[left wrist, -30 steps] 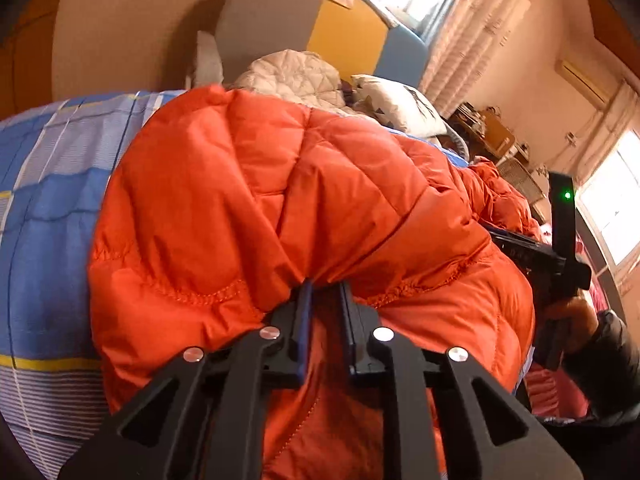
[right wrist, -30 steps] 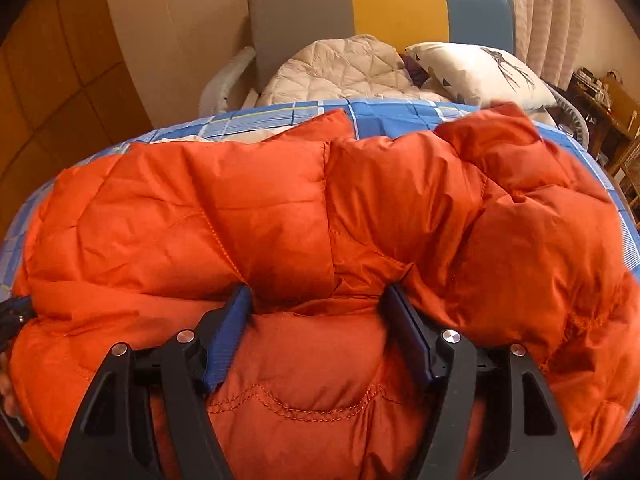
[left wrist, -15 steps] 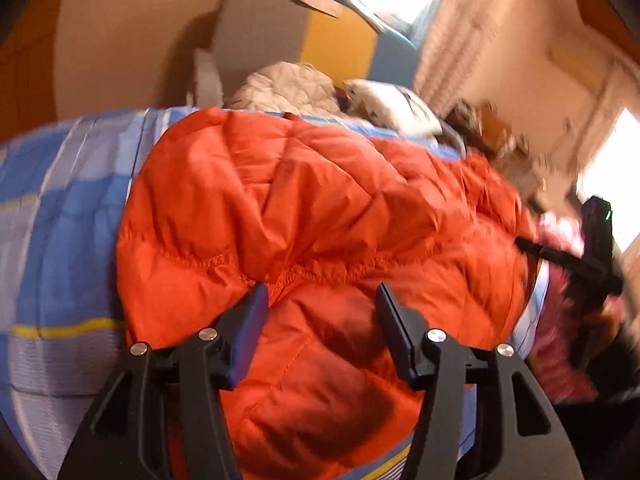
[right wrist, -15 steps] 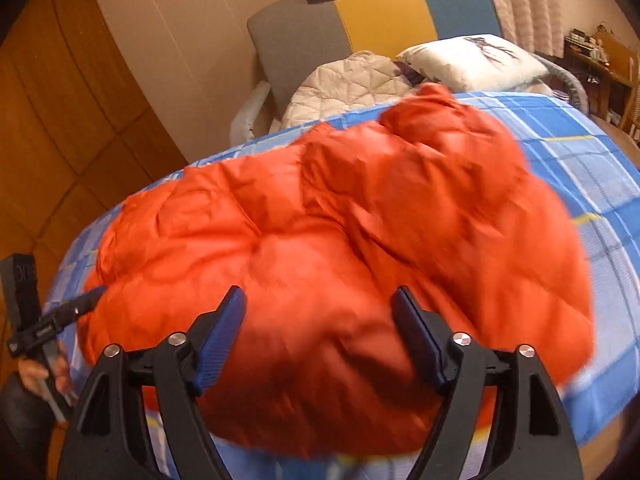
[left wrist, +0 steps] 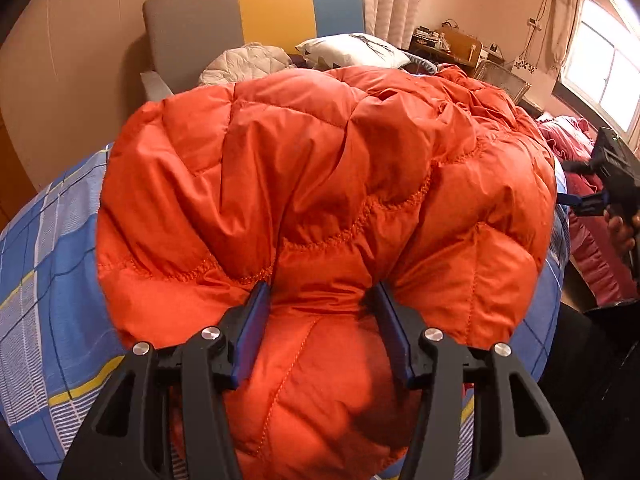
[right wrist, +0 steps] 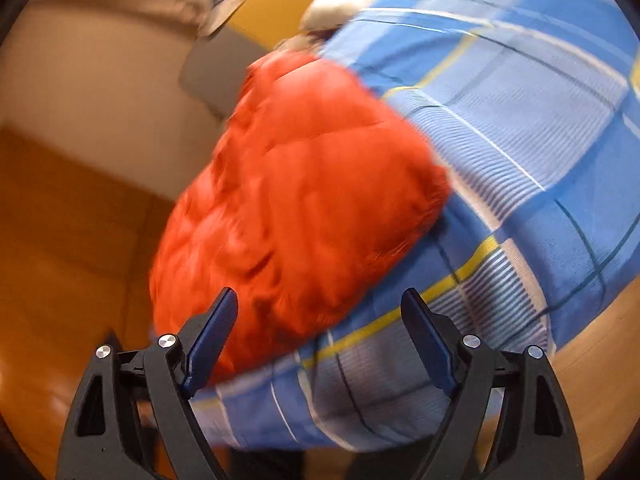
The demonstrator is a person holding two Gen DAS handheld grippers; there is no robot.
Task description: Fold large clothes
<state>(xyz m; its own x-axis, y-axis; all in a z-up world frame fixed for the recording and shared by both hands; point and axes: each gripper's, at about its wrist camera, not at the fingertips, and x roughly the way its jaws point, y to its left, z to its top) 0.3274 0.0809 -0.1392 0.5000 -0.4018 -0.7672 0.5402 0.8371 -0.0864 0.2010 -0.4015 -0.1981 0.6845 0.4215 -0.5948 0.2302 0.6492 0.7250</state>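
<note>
A puffy orange quilted jacket lies bunched on the blue plaid bed sheet. My left gripper is open at the jacket's near edge. Its fingertips dig into a fold and a bulge of fabric swells between the jaws without being pinched. In the right wrist view the jacket is blurred and sits up and left on the sheet. My right gripper has drawn back from it near the bed's edge, its jaws opening wide with nothing between them. A hand holds that gripper at the far right of the left wrist view.
A grey, yellow and blue headboard stands at the far end, with a white pillow and a cream quilted blanket before it. Dark red cloth lies to the right. A cluttered desk is behind. Wooden floor runs left of the bed.
My left jaws let go of the jacket fold and now stand apart. My right gripper came off the jacket, swung away to the side and rolled, its jaws spreading wider.
</note>
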